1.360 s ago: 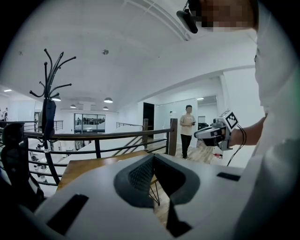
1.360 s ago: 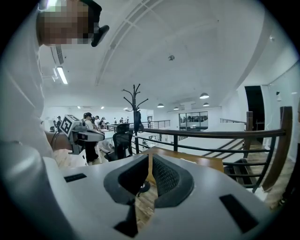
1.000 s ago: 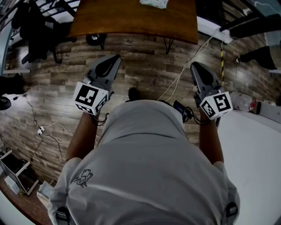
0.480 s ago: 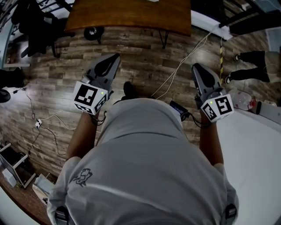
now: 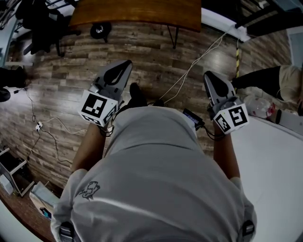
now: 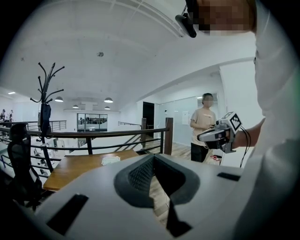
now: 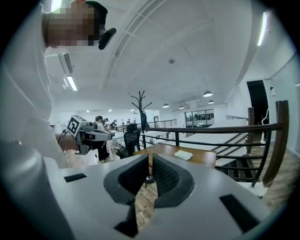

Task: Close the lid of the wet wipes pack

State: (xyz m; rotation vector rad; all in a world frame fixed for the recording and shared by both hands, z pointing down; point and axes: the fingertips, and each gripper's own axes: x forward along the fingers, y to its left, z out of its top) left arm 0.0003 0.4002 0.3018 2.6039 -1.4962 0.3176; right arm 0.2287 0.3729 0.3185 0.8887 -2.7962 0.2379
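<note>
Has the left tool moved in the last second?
Yes. The left tool has drawn back from the wooden table; the floor strip between them is wider in the head view.

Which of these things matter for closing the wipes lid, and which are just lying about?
For the job: wipes pack, wooden table, left hand-held gripper, right hand-held gripper.
Lying about: coat stand, office chair, railing.
</note>
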